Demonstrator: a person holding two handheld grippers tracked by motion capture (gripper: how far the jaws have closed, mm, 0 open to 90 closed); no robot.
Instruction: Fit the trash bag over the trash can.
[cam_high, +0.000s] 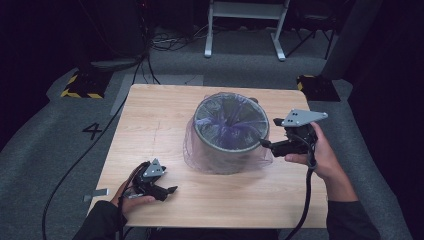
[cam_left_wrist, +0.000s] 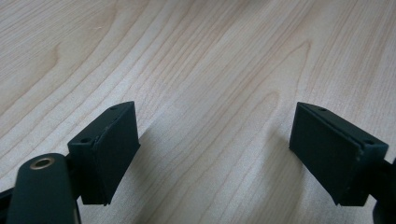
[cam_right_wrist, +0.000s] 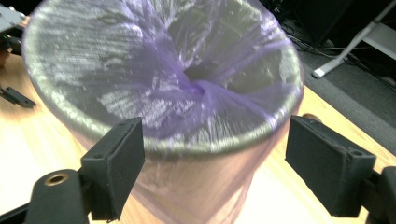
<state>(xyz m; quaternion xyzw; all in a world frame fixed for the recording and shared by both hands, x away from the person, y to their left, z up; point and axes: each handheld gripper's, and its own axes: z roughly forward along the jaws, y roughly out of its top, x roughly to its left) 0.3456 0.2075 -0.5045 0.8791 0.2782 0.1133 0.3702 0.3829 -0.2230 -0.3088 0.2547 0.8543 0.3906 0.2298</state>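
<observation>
Bin just beside right gripper — jaws apart, left gripper apart too — well away.

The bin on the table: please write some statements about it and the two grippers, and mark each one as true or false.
1. The bin stands upright on the table. True.
2. A purple bag lines the bin and hangs over its rim. True.
3. The left gripper is closed on the bag. False: its jaws are open over bare wood, apart from the bin.
4. The right gripper is beside the bin's rim with its jaws open. True.
5. The bin is full of paper. False: inside, the high view and the right gripper view show just the bag, gathered toward the middle.
6. The bin lies on the floor. False: it is on the table.
</observation>
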